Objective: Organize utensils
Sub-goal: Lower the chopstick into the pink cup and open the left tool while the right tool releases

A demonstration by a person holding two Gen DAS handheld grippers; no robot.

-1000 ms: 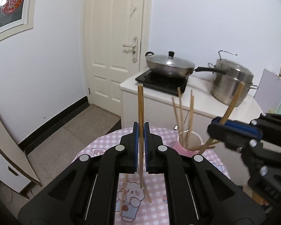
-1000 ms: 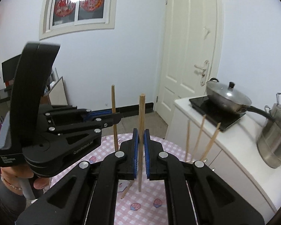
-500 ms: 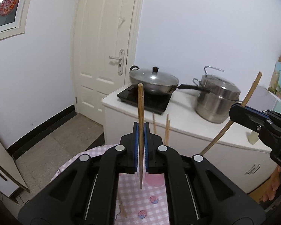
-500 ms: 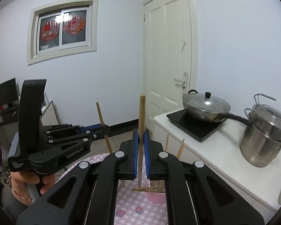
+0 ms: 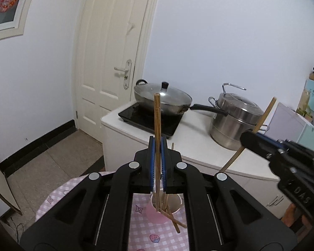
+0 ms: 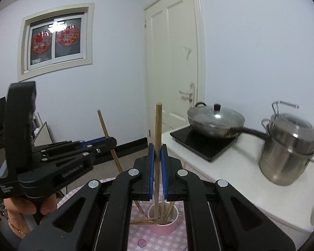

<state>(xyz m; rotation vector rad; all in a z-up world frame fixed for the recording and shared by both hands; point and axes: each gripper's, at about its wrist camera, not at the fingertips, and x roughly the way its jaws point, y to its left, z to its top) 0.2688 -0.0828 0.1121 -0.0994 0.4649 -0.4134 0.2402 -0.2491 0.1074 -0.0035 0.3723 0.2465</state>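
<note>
Left hand-held gripper (image 5: 157, 146): the blue pads are closed on a single wooden chopstick (image 5: 157, 125), which stands near upright, its top above the pads and its lower end just over the mouth of a pink cup (image 5: 157, 217). In the right wrist view this unit appears at the left (image 6: 112, 142), carried by a person's hand (image 6: 21, 211), and its chopstick (image 6: 106, 133) there looks tilted.

Right hand-held gripper (image 6: 157, 152): the blue pads are likewise clamped on a second chopstick (image 6: 158, 125), upright, with its lower end at or inside the cup (image 6: 165, 227); which of the two cannot be told. From the left wrist view the same unit enters at the right edge (image 5: 243, 139) with its chopstick (image 5: 263, 117) leaning to the upper right.

The cup stands on a round surface (image 5: 142, 230) with a pink checked cloth. It contains several chopsticks (image 6: 169, 209). Further loose chopsticks (image 5: 175, 221) lean against the cup or lie on the cloth beside it.

Behind the round surface is a white counter surface (image 5: 196, 142). It carries a black induction hob (image 5: 136, 117) with a lidded wok (image 5: 163, 96) on it, and a stacked steel steamer pot (image 5: 234, 121) beside the hob. A white door (image 5: 113, 52) is beyond the counter, and a window (image 6: 56, 39) is in the left-hand wall.
</note>
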